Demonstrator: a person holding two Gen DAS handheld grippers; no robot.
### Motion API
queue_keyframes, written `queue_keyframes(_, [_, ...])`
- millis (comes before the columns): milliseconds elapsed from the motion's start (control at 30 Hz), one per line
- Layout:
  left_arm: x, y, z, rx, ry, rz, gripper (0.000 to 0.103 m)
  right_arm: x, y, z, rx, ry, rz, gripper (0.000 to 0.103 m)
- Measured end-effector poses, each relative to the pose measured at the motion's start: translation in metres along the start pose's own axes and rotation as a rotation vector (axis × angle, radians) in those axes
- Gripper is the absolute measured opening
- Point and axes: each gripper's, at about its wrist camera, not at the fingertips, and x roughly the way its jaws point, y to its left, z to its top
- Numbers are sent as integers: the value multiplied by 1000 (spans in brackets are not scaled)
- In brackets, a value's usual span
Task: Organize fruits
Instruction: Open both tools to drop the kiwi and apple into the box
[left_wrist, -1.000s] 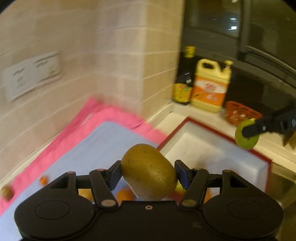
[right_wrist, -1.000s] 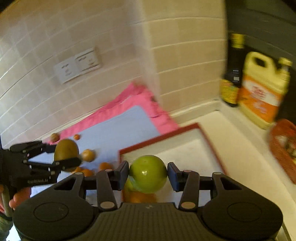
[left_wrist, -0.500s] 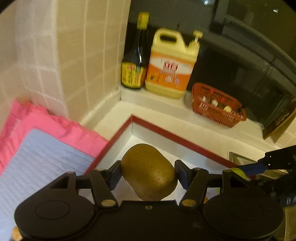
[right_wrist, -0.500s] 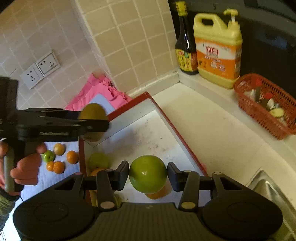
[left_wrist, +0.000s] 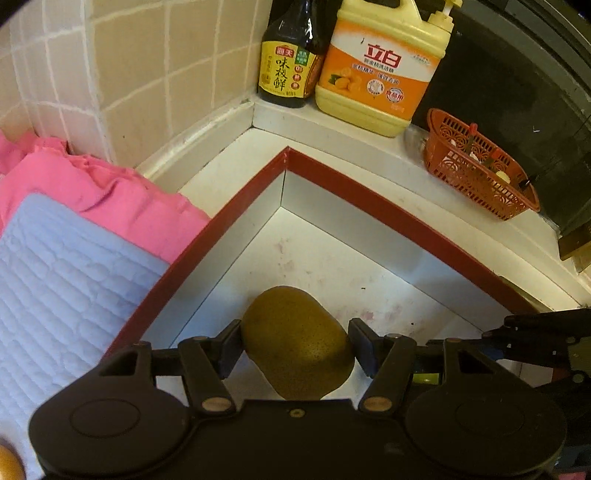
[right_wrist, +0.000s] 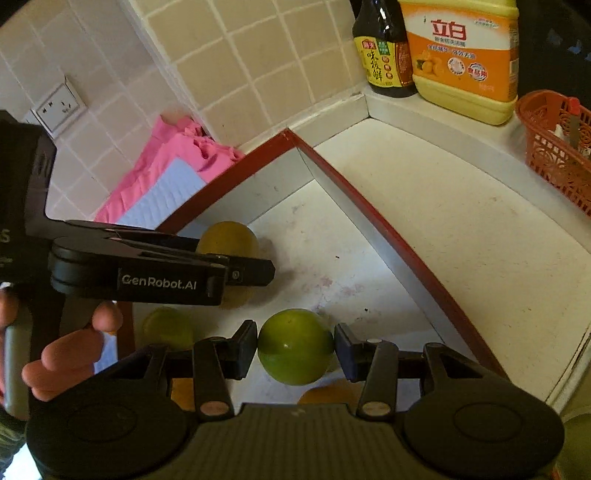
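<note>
The left gripper (left_wrist: 297, 347) was clamped on a brown kiwi (left_wrist: 295, 341), one pad on each side of it. The right gripper (right_wrist: 295, 347) was closed on a green lime (right_wrist: 293, 347) in the same way. Both fruits hung over the white floor of the red-rimmed box (left_wrist: 369, 199), not touching it as far as I could tell. In the right wrist view the kiwi was to the left of the lime and further into the box, and the two grippers were near each other but apart.

The step in hand seemed to be placing both fruits in the box. To do it well, I think each fruit should go low, almost to the floor, before the jaws part, because both are round and will roll if dropped. Some yellow and orange fruits (right_wrist: 168, 326) lay already in the near part of the box, partly hidden under the grippers. So the free floor toward the far corner looked a better landing place. The jaws should open slowly and only a little. It seemed also wise to release one fruit first, so that the grippers do not knock together.
</note>
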Motion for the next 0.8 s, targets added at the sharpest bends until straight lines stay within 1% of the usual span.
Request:
queue_keyframes(133, [9, 2, 2, -33, 15, 0, 74, 3, 4, 2, 0, -5, -7, 48])
queue_keyframes(233, [10, 0, 1, -29, 14, 7, 74, -2, 6, 3, 5, 3, 7, 50])
queue_keyframes(300, [3, 3, 1, -36, -2, -4, 74, -9, 8, 2, 1, 0, 15, 63])
queue_keyframes(333, [-3, 4, 1, -36, -17, -10, 74, -15, 10, 2, -2, -5, 13, 65])
queue_keyframes(533, [-49, 4, 0, -14, -118, -1, 77, -47, 25, 0, -32, -46, -15, 68])
queue_keyframes(700, [-91, 7, -14, -14, -186, 1, 78, -66, 60, -3, -121, -73, -46, 69])
queue_keyframes(800, [-116, 13, -24, -31, -218, 6, 78, -71, 88, -5, -184, -79, -39, 70])
